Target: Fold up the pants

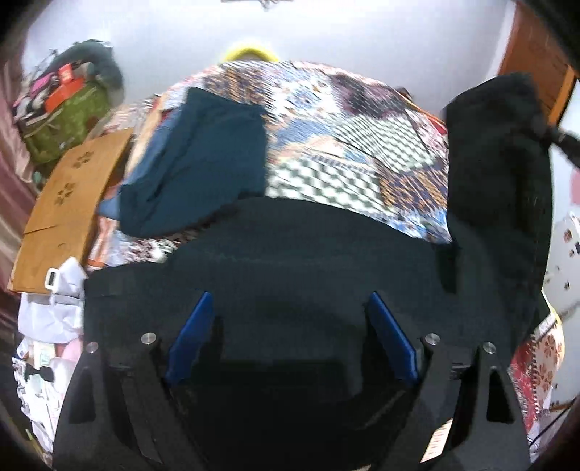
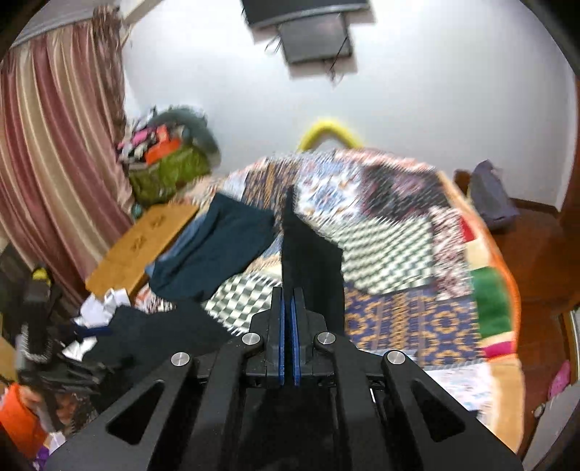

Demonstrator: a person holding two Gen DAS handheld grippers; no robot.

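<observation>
Black pants [image 1: 308, 253] — flat; one end lifted.

1. Place: a lived-in bedroom in a home.
2. A bed [image 2: 489, 253] is seen, spread with a patchwork quilt [image 2: 391, 253] of checked and flowered squares.
3. Clothes are laid on the quilt: dark pants [image 1: 290, 253] and a folded teal garment [image 1: 203, 159].
4. A window side is covered by a striped pink curtain [image 2: 54, 145].
5. A flat screen [image 2: 311, 32] is mounted on the plain white wall [image 2: 435, 90].
6. A green bag [image 2: 166, 174] heaped with boxes and soft things is stacked in the corner.
7. A flat cardboard box [image 1: 69, 203] is kept beside the bed.
8. A wooden floor [image 2: 536, 261] is shown past the far edge.
</observation>
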